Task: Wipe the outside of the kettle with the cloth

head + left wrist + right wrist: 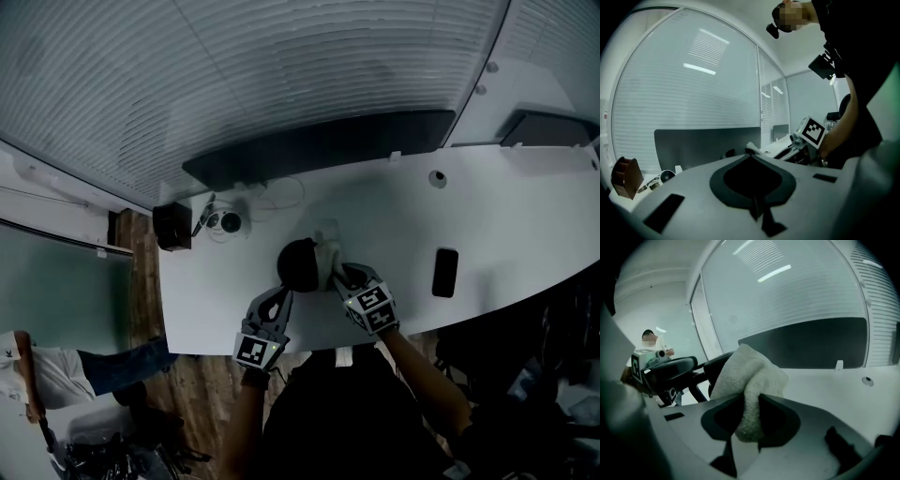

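Between the jaws of the right gripper [751, 401] a fold of pale, nubby cloth [750, 373] is clamped, its free bulk bunched above the tips and laid against the far right side of the kettle [298, 265]. The jaws of the left gripper [751, 157] are drawn together at their tips and appear to be clenched on the kettle's dark handle [670, 366], though pads and handle are hard to tell apart in the dim left gripper view. The kettle is stood upright on the white desk [487, 216], so its long axis is seen end-on from the head view as a round dark shape; its handle is turned toward the near edge and the left gripper. It is set close to the desk's near edge, just in front of the person. To the right, bare desktop is left open as far as a dark phone [445, 272], which lies well apart. Behind it, small round objects [225, 222] and a thin cable are placed near a dark partition [319, 148], and a dark box [172, 226] is kept at the far left corner. The kettle is seen as black and matte; finer detail cannot be made out.
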{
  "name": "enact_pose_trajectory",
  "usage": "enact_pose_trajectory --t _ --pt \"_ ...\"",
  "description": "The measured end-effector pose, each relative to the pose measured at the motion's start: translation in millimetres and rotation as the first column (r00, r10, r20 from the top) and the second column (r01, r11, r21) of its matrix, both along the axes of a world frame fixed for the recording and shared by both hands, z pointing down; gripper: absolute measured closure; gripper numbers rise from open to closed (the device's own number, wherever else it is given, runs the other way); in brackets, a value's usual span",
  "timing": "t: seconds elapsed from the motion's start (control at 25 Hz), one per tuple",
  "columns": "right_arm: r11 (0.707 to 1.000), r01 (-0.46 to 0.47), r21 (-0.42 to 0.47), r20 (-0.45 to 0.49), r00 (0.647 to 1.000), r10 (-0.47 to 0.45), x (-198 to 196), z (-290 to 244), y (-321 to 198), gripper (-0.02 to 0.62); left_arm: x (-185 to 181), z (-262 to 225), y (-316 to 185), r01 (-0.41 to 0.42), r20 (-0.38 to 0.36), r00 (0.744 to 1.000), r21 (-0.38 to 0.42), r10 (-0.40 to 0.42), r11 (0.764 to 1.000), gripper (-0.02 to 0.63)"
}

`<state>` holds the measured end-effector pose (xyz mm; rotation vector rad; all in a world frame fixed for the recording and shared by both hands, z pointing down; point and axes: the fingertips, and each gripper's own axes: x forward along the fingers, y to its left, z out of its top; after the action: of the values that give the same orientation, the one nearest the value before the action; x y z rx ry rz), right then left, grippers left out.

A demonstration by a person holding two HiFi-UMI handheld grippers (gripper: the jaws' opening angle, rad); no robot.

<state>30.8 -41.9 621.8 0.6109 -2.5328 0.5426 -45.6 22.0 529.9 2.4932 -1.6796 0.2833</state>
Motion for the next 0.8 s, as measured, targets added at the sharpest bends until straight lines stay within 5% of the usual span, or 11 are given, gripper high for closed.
enact_pose_trajectory --t 0.12,0.56,0.8 --pt "1.0 0.012 0.018 -0.019 1.0 -0.011 -1 2 -3 0.499 -1 -1 4 0.021 0.052 0.998 0.003 -0.021 1.0 0.606" --pt "1.0 0.003 0.02 -0.042 0.999 -0.002 -2 0 1 0.499 -19 2 16 0.18 0.015 0.984 -0.003 -0.18 0.984 0.457" --pt "1.0 -0.017 0.007 -0.053 0.998 0.017 -4 7 -2 0.499 -25 32 9 0.115 -0.005 0.993 -0.077 -0.115 0.99 0.457"
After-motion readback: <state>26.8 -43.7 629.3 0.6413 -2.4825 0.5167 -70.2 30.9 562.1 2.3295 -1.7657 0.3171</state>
